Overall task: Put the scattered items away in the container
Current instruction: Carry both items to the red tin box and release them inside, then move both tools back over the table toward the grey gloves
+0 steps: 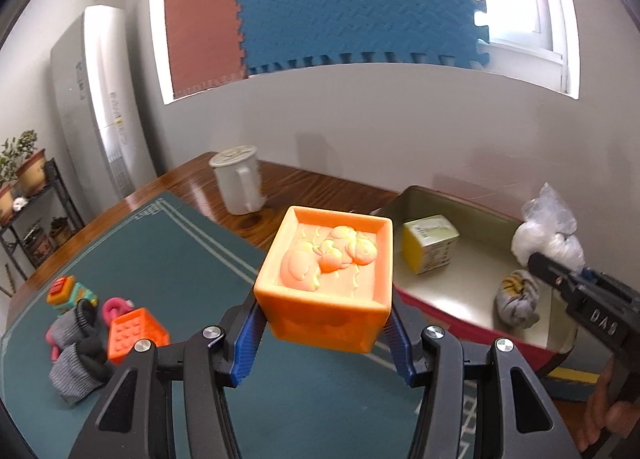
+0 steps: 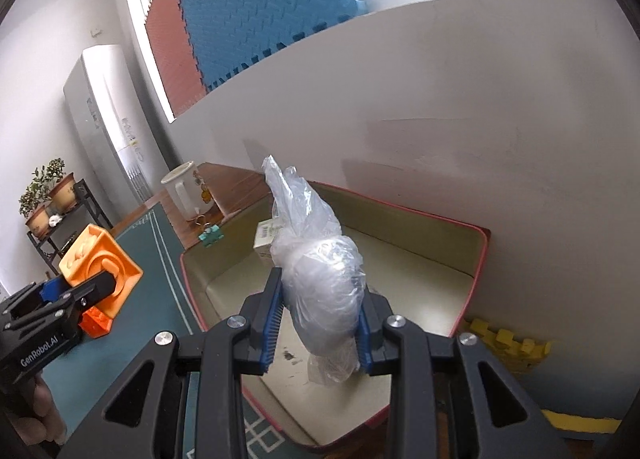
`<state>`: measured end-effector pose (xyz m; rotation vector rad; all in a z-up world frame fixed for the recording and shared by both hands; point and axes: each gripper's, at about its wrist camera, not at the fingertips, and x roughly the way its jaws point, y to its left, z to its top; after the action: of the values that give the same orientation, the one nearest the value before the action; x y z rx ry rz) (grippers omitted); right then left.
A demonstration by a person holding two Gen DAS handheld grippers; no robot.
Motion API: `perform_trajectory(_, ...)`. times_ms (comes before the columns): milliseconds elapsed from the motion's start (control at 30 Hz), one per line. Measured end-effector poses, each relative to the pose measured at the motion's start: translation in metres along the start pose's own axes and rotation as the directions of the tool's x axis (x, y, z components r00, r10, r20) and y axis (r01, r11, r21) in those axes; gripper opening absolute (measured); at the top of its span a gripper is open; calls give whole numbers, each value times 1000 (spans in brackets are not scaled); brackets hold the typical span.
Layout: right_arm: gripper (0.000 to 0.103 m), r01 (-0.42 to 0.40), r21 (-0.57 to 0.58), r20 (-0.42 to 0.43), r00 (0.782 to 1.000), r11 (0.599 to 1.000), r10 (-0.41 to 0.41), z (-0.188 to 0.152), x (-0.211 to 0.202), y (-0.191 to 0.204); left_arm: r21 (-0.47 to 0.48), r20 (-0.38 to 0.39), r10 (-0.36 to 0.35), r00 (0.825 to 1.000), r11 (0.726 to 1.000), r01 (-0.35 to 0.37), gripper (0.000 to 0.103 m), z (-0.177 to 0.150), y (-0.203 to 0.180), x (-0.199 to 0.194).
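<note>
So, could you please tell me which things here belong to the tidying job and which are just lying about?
Job: orange block in left gripper; plastic bag in right gripper; container; socks; small orange block.

Lying about: white jug; potted plants; air conditioner.

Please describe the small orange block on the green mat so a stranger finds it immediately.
On the green mat, look at the pile far from the red tin. The small orange block lies beside grey socks; a grid of square holes marks it.
</note>
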<state>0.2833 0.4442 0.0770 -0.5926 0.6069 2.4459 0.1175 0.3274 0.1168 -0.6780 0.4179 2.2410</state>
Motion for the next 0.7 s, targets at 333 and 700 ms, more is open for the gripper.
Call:
perform_trajectory(333, 34, 10, 7, 6, 1000, 1000, -10, 5, 3, -13, 12, -6, -120, 993, 993, 120, 56, 23, -29, 17)
perform_trajectory(700, 34, 26, 3, 31, 999, 1000, -26, 12, -2, -13, 10, 16, -202, 979, 979, 202, 70, 35, -38, 16)
